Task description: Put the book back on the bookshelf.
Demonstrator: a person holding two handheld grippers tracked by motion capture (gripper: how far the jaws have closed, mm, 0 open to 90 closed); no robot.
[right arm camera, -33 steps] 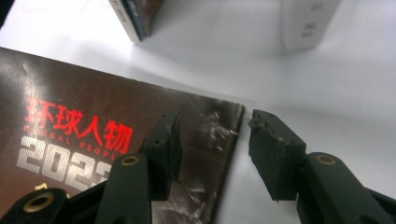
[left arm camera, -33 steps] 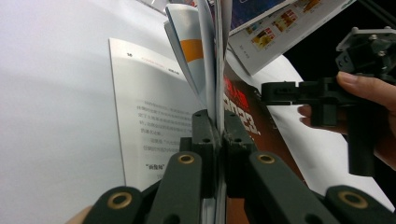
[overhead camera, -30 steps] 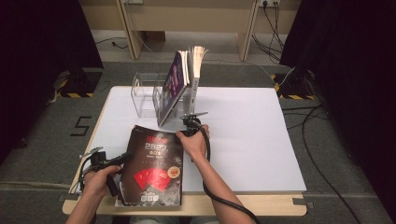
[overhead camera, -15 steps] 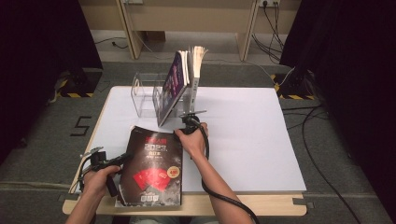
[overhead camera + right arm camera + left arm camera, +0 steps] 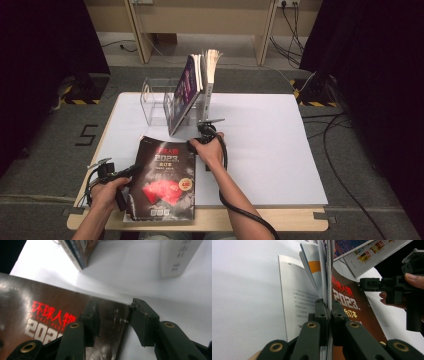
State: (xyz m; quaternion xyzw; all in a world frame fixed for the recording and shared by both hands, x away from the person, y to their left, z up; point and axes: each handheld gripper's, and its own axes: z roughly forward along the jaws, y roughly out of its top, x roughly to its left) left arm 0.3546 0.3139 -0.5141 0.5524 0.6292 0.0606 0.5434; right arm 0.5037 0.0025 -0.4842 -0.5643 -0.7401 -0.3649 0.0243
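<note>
Just behind magazine, clear rack, leaning books, near right gripper

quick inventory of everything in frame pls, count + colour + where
magazine: 1, dark cover with red print, front left of table, near edge clamped in left tool
rack: 1, clear, back left of table
books: several, count unclear, dark and pale covers, leaning in the rack's right end
table: 1, white top, wooden front edge
cables: several, black, floor at right
left tool: 1, black, shut on the magazine's pages
right tool: 1, black, jaws apart and just been closing, astride the magazine's far right corner
hands: 2, one per tool
</note>
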